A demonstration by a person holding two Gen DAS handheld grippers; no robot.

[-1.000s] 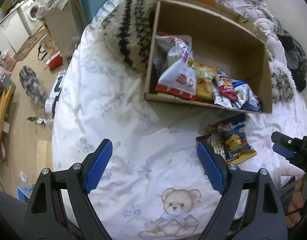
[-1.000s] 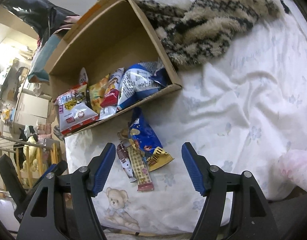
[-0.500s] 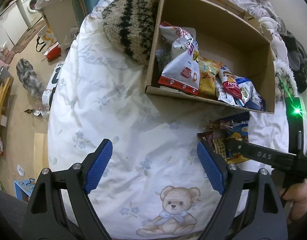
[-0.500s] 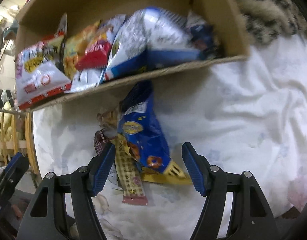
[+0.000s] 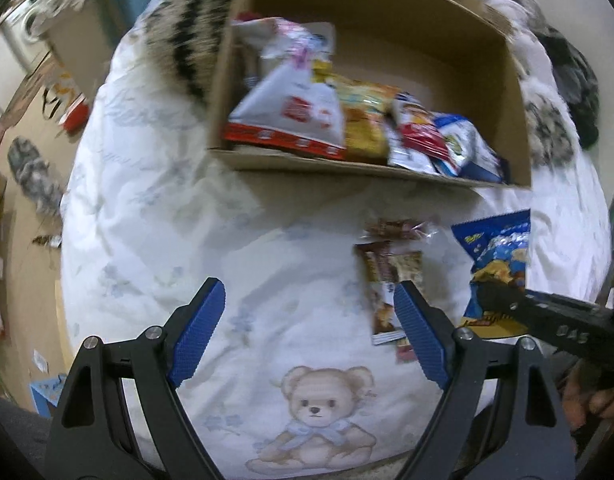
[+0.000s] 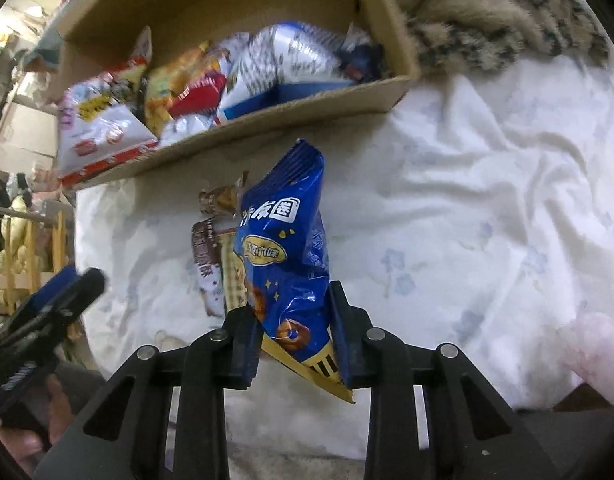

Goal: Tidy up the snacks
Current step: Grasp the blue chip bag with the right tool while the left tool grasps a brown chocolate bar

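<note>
A blue snack bag [image 6: 283,248] stands between the fingers of my right gripper [image 6: 293,316], whose jaws are closing with the pads pressed on the bag's lower sides. In the left wrist view the same blue bag [image 5: 499,248] sits to the right. Two snack bars [image 5: 383,280] and a small brown wrapped sweet [image 5: 395,228] lie on the white bedsheet beside it. My left gripper [image 5: 307,300] hangs open over the sheet with nothing between its pads, its right finger next to the bars. Behind stands a cardboard box [image 5: 347,168] holding several snack bags.
A furry striped blanket [image 5: 187,32] lies against the box's left wall, and another fuzzy throw [image 6: 487,12] lies at its right. The bed drops off to a cluttered floor [image 5: 27,140] on the left. A teddy bear print [image 5: 319,404] marks the sheet's near edge.
My right gripper dropped onto the blue bag and its jaws narrowed around it. The bag now sits apart from the bars. My left gripper moved lower and closer to the bars.
</note>
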